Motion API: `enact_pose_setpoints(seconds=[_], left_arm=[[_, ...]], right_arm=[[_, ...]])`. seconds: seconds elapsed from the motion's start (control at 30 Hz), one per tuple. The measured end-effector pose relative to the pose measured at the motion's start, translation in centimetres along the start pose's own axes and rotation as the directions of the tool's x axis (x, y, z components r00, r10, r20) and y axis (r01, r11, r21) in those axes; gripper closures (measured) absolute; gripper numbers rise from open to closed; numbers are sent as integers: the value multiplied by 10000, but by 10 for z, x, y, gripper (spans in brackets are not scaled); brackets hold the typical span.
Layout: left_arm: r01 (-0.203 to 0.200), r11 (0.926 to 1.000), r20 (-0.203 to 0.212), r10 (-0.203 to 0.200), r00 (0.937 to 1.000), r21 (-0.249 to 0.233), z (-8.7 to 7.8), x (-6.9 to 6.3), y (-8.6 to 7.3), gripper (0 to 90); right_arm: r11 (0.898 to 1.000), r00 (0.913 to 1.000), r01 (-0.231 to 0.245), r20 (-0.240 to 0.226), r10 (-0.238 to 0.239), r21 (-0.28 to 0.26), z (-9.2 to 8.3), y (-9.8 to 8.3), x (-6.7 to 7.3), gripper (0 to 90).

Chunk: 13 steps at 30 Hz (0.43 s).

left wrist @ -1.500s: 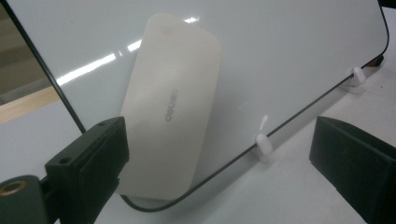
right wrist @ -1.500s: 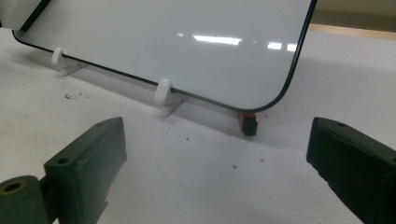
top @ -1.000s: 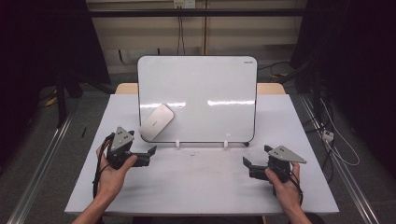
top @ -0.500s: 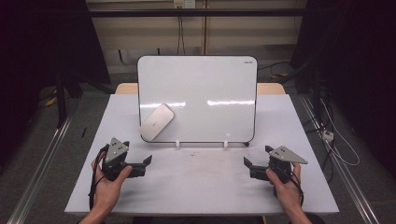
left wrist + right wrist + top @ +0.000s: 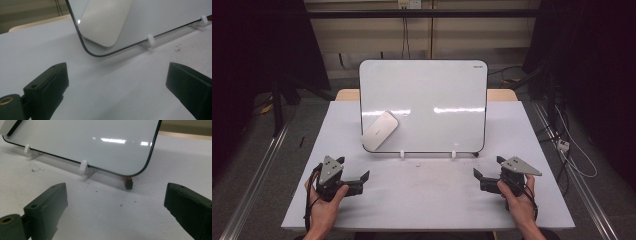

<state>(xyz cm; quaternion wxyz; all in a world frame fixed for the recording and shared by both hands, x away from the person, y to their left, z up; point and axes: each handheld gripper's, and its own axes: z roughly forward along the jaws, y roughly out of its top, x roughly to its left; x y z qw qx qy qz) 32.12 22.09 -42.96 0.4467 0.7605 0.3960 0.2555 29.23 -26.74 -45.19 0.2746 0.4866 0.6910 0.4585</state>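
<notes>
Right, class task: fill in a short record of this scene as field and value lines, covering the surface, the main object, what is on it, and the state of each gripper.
Surface: white table, faint dark specks near the board's foot
Main object: whiteboard, propped upright on small white clips
On the board: pale oval eraser at its lower left corner, tilted
Left gripper: jaws apart, holding nothing, resting on the table in front of the eraser
Right gripper: jaws apart, holding nothing, near the board's lower right corner
Small item: red and black piece under that corner

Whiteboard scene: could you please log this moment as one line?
left hand-held gripper: open, empty | right hand-held gripper: open, empty | eraser: on whiteboard
</notes>
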Motion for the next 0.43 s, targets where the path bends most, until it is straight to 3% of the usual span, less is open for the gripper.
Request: enact_pose_setpoints(seconds=[0.23, 0.43], left_arm=[[-7, 9998, -223, 3, 9998, -206, -6, 0, -1, 44], [224, 9994, -185, -229, 9996, -259, -7, 3, -1, 44]], right_arm=[[10000, 10000, -2, -19, 2, -1, -2, -1, -1, 47], [10000, 10000, -3, -4, 3, 13, -2, -1, -1, 48]])
